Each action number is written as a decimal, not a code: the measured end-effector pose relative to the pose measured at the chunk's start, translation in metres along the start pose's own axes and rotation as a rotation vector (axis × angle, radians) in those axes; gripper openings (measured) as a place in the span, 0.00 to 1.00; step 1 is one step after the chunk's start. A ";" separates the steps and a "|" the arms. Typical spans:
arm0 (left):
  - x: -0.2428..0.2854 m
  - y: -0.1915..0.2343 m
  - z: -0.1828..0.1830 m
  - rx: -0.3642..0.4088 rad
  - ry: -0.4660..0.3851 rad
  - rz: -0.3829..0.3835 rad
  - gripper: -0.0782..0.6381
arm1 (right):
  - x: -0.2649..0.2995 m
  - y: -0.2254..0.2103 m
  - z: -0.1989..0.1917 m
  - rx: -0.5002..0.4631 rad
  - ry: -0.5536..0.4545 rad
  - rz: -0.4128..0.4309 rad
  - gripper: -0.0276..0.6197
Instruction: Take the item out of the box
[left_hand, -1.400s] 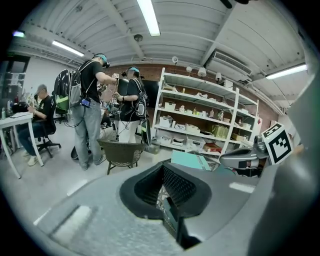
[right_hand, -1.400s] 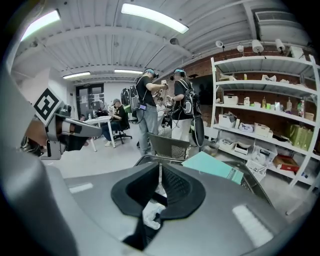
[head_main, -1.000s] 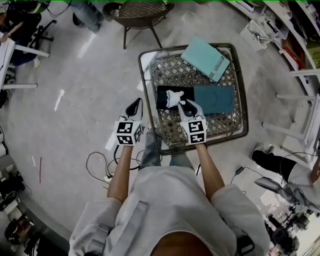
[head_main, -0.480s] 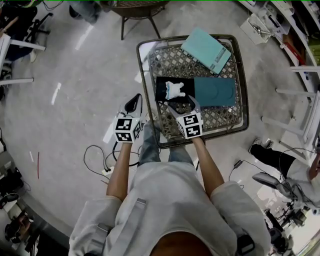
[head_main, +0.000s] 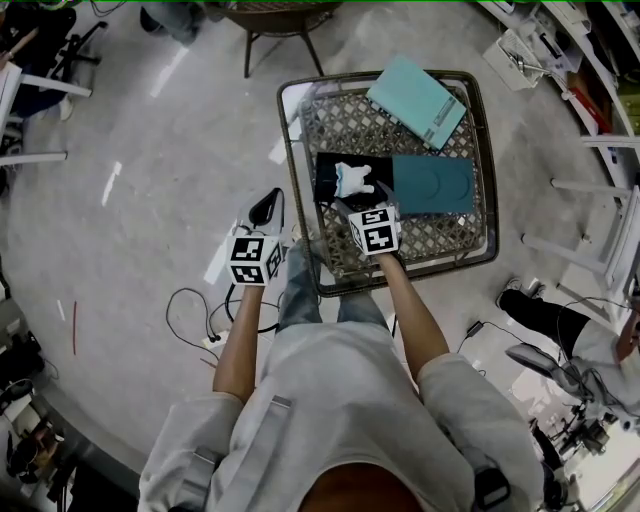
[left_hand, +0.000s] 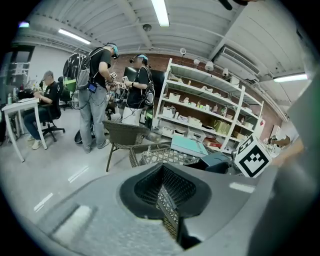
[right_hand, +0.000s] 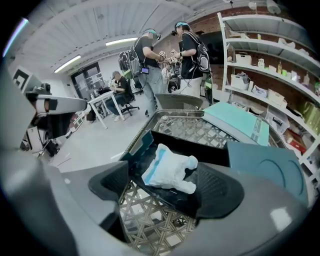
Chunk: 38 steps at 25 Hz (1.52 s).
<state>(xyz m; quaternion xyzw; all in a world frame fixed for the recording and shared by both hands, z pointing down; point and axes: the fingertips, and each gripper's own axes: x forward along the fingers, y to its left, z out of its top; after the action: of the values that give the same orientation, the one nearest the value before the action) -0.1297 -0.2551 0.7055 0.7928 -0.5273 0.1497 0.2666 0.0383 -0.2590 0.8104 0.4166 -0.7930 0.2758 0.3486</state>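
Note:
An open box (head_main: 328, 188) with a black inside and a teal flap (head_main: 432, 185) lies on the wicker table (head_main: 440, 240). A white crumpled item (head_main: 353, 178) rests in it. My right gripper (head_main: 360, 200) hovers over the box's near edge. Its jaws have just been opening and stand wide. In the right gripper view the item (right_hand: 169, 171) lies between and just beyond the pads (right_hand: 220, 189), and neither pad presses on it. My left gripper (head_main: 266, 208) hangs off the table's left side over the floor. It is shut and empty, its pads (left_hand: 167, 186) meeting.
A flat teal box (head_main: 417, 100) lies at the table's far right corner. The table has a metal rim (head_main: 288, 170). A wicker chair (head_main: 275, 20) stands beyond it. Cables (head_main: 200, 330) trail on the floor at left. People (left_hand: 95, 95) stand further off, near shelving (left_hand: 210, 107).
The right gripper's jaws have gone from nearly closed at the white item to wide apart. The gripper has sunk toward the box, where the item lies free. The left gripper has kept still.

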 end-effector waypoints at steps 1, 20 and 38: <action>0.000 0.001 0.000 0.000 -0.001 0.000 0.11 | 0.005 -0.002 0.001 0.009 0.010 -0.004 0.68; 0.004 0.012 -0.003 -0.018 0.008 0.005 0.11 | 0.052 -0.012 -0.010 0.023 0.237 -0.058 0.67; 0.009 0.013 -0.006 -0.024 0.017 0.000 0.11 | 0.054 -0.018 -0.009 -0.021 0.249 -0.055 0.33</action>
<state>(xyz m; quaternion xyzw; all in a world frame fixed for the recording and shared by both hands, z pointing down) -0.1382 -0.2622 0.7189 0.7880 -0.5270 0.1501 0.2807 0.0347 -0.2869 0.8613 0.3971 -0.7347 0.3073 0.4561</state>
